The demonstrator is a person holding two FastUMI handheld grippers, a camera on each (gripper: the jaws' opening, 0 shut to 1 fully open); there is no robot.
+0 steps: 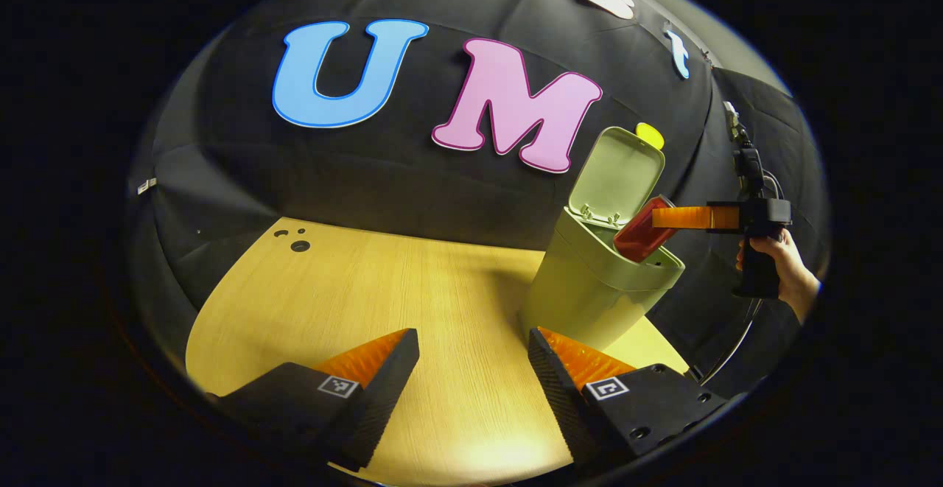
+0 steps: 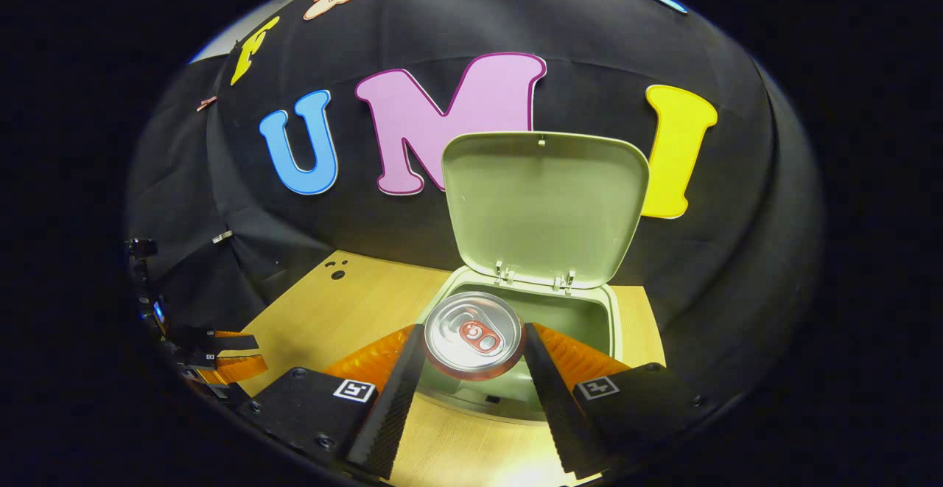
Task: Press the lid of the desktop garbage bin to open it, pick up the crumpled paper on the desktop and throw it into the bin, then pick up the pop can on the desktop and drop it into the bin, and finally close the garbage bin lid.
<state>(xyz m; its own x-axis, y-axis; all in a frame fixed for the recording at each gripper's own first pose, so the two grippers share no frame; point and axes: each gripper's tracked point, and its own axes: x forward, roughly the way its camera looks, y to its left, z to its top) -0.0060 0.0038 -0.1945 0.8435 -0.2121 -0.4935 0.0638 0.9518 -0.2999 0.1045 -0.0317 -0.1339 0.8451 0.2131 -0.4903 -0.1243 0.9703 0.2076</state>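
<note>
Clamped between my right gripper's [image 2: 471,358] fingers, the pop can [image 2: 471,334] hangs top-first over the open garbage bin [image 2: 611,317], its lid [image 2: 545,203] upright behind. Thin, stiff, slick metal, likely light: I hold its sides. My left gripper [image 1: 473,354] is spread wide, holding nothing, above the wooden desktop [image 1: 353,288].

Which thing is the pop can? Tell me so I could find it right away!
Find the pale green garbage bin on the wooden table, its lid standing open. Over its mouth, the right gripper holds the pop can between its fingers. It's the only shiny round thing, silver-topped with a red tab.
</note>
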